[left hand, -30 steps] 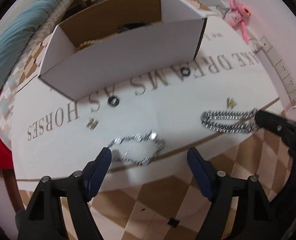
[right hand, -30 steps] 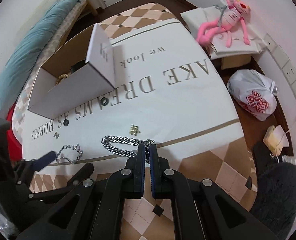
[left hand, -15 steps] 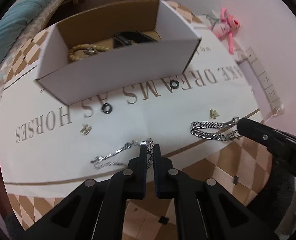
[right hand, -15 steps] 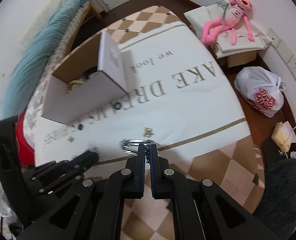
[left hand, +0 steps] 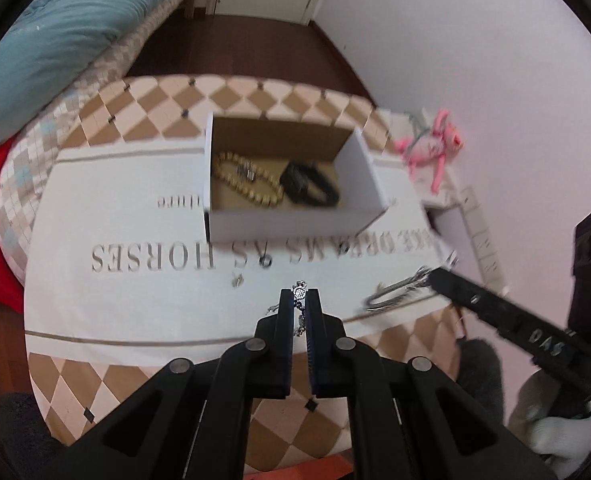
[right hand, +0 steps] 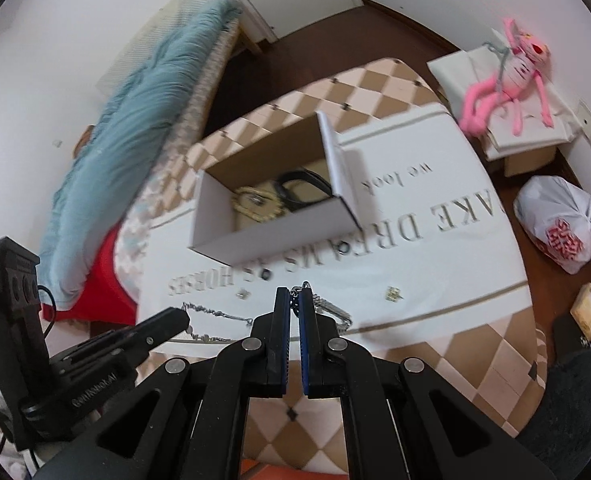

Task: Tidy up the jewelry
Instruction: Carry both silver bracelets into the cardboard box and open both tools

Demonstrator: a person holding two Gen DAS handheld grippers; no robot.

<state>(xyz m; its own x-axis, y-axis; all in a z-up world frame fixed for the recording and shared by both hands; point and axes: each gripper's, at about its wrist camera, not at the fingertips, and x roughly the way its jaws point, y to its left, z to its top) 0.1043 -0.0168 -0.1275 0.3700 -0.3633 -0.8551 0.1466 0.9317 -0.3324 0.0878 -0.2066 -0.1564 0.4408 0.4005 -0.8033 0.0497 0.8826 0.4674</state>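
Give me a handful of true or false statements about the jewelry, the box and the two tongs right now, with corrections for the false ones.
1. The left tongs are shut on a thin silver bracelet. True.
2. The right tongs are open and hold nothing. False: they are shut on a heavy silver curb chain.
3. The cardboard box holds a beaded bracelet and a black band. True.
4. The box's lid is closed. False: the box is open at the top.
5. A pink plush toy lies inside the box. False: it lies off to the side, away from the box.
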